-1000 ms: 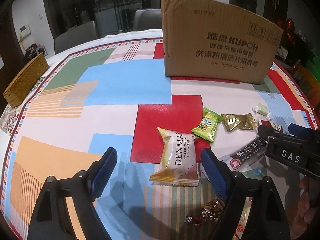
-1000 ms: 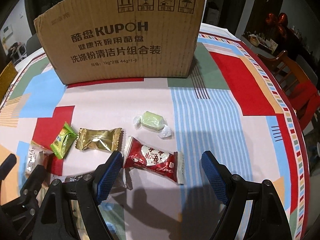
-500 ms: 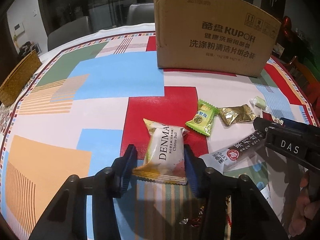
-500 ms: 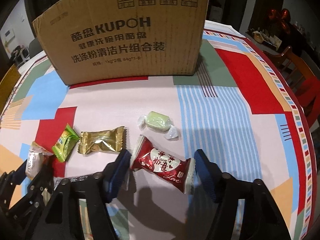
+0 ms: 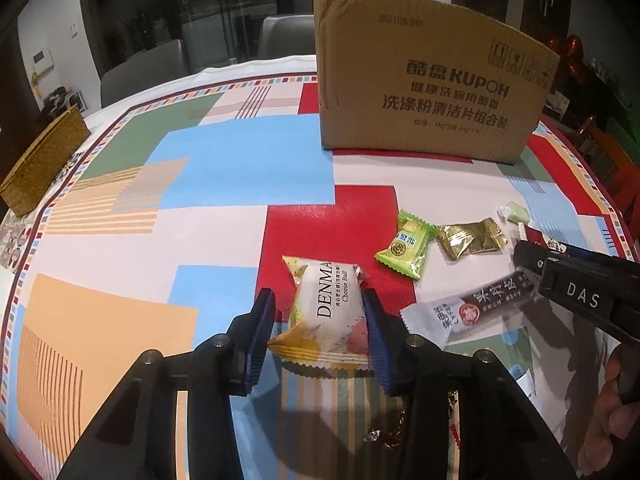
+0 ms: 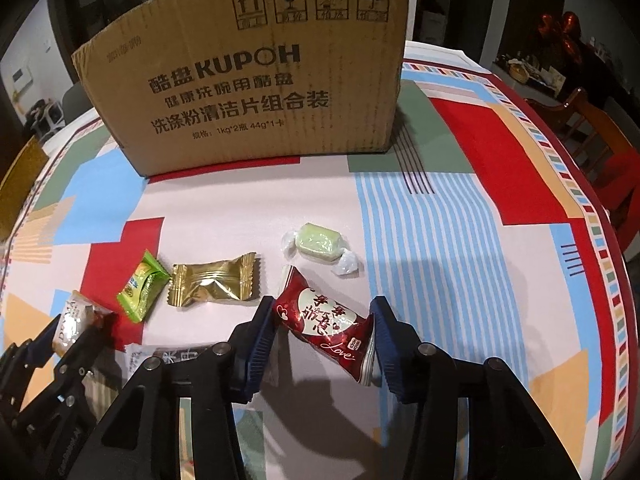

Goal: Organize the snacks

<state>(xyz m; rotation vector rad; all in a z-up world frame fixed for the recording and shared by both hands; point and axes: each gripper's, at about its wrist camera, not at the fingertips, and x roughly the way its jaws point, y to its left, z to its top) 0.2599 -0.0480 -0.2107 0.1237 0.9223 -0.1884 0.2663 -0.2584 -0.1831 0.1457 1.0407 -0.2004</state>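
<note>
L gripper [image 5: 320, 332] clamps white DENMA pack [image 5: 329, 315] — R gripper [image 6: 322, 334] prob. pinching red candy [image 6: 325, 325].

- Standing at the table's [image 6: 460, 216] far edge: cardboard box [image 6: 256, 80].
- Lying before it, toward the near edge: snack packets in a row [image 6: 214, 284].
- Sitting at the left edge: woven basket [image 5: 42, 166].

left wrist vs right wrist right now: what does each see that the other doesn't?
Only the left wrist view: the full DENMA cheese ball packet between the left gripper fingers, the wicker basket at the table's far left edge, and the whole dark snack bar.

Only the right wrist view: the whole red heart-print candy between the right gripper fingers.

Both: the KUPOH cardboard box, green packet, gold packet, pale green wrapped candy.
</note>
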